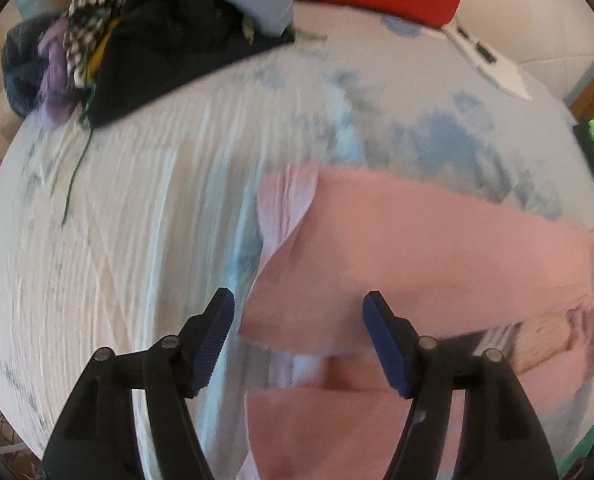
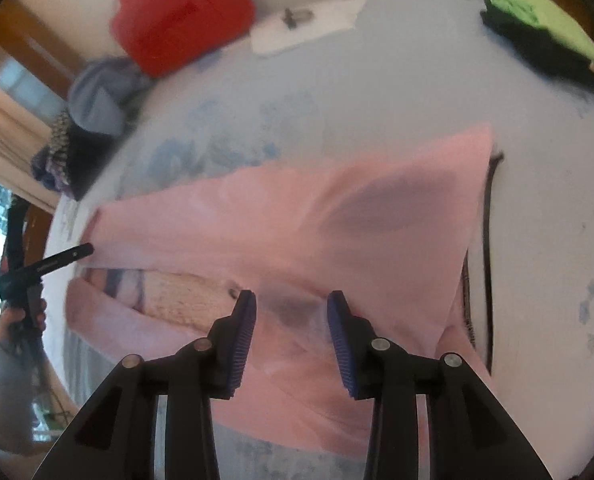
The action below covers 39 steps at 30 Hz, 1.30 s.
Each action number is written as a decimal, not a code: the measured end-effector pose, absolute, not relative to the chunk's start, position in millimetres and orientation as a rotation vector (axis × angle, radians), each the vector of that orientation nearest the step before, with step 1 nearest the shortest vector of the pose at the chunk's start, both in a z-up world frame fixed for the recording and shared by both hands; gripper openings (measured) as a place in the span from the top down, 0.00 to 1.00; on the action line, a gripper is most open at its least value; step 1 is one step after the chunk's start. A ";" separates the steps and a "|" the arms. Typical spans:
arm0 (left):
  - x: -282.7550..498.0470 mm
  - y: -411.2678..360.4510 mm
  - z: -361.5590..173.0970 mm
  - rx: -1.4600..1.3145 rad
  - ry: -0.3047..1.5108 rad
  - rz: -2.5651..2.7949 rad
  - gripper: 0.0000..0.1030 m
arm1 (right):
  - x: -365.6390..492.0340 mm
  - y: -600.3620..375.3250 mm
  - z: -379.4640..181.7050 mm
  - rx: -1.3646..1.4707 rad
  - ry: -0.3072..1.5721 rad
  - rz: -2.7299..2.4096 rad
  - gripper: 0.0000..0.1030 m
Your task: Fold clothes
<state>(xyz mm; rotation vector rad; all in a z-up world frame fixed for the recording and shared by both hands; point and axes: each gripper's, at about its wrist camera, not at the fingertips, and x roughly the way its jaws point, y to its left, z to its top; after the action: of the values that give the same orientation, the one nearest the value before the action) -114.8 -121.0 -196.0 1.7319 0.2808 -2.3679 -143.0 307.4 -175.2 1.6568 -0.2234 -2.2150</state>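
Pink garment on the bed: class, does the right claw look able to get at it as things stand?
Probably yes. The right claw hangs open just over the pink garment, pointing down at it, with nothing between them.

Both the left gripper (image 1: 299, 338) and the right gripper (image 2: 292, 338) have glossy black plastic arms joined by round silver screws, tipped with ribbed dark-blue pads (image 2: 243, 344); a grey sleeve (image 2: 1, 392) covers the person's left arm.

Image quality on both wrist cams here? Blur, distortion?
Left wrist: bed sheet motion-smeared, left claw sharp, strong fisheye bulge. Right wrist: pink garment softly blurred, right claw crisp, black vignette corners.
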 end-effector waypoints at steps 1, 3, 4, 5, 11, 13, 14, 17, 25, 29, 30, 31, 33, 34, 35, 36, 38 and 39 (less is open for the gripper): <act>-111.5 -123.1 -198.2 1.732 0.285 -2.362 0.36 | -141.7 311.3 -179.7 1.687 -0.215 -2.211 0.64; -104.7 -128.7 -200.5 1.722 0.308 -2.353 0.35 | -137.9 323.1 -189.8 1.769 -0.196 -2.216 0.64; -101.1 -133.0 -199.0 1.707 0.335 -2.352 0.36 | -135.7 329.7 -191.0 1.780 -0.221 -2.218 0.64; -97.5 -137.3 -197.6 1.692 0.362 -2.351 0.36 | -133.2 336.9 -189.2 1.783 -0.253 -2.232 0.64; -100.9 -139.4 -167.1 1.569 0.345 -2.444 0.36 | -121.0 360.6 -175.1 1.751 -0.330 -2.292 0.64; -107.8 -136.5 -161.3 1.549 0.329 -2.473 0.36 | -117.8 362.1 -174.0 1.746 -0.334 -2.297 0.64; -113.4 -134.0 -163.2 1.554 0.322 -2.473 0.36 | -115.8 362.7 -174.3 1.747 -0.342 -2.299 0.64; -129.4 -126.0 -173.1 1.590 0.323 -2.463 0.36 | -110.6 361.7 -176.2 1.757 -0.361 -2.294 0.64; -135.4 -109.7 -206.2 1.668 0.247 -2.412 0.25 | -97.7 371.4 -190.1 1.843 -0.356 -2.273 0.63; -130.6 -119.5 -212.7 1.660 0.296 -2.382 0.10 | -92.3 377.9 -185.0 1.853 -0.365 -2.292 0.63; -127.7 -121.8 -209.9 1.655 0.307 -2.384 0.10 | -89.9 379.3 -180.2 1.842 -0.349 -2.305 0.63; -121.9 -122.7 -205.1 1.640 0.314 -2.389 0.10 | -87.6 380.7 -175.4 1.832 -0.332 -2.317 0.63; -106.7 -122.9 -192.8 1.596 0.320 -2.402 0.10 | -83.8 387.3 -163.5 1.786 -0.292 -2.347 0.63; -99.5 -120.9 -187.1 1.581 0.322 -2.407 0.10 | -83.1 392.2 -157.7 1.760 -0.277 -2.366 0.63; -92.5 -117.6 -181.6 1.571 0.323 -2.410 0.10 | -84.0 398.1 -153.0 1.738 -0.274 -2.385 0.63; -85.5 -114.3 -176.1 1.560 0.324 -2.414 0.10 | -85.6 404.1 -148.8 1.719 -0.275 -2.403 0.63; -74.5 -101.9 -166.8 1.532 0.341 -2.406 0.10 | -93.5 418.0 -141.6 1.673 -0.274 -2.406 0.63; -72.0 -92.2 -163.5 1.519 0.355 -2.405 0.10 | -97.8 423.4 -138.7 1.647 -0.259 -2.396 0.63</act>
<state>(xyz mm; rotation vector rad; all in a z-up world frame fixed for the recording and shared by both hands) -72.0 -92.2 -163.5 1.5188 0.3550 -2.4049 -97.8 423.4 -138.7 1.6475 -0.2589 -2.3963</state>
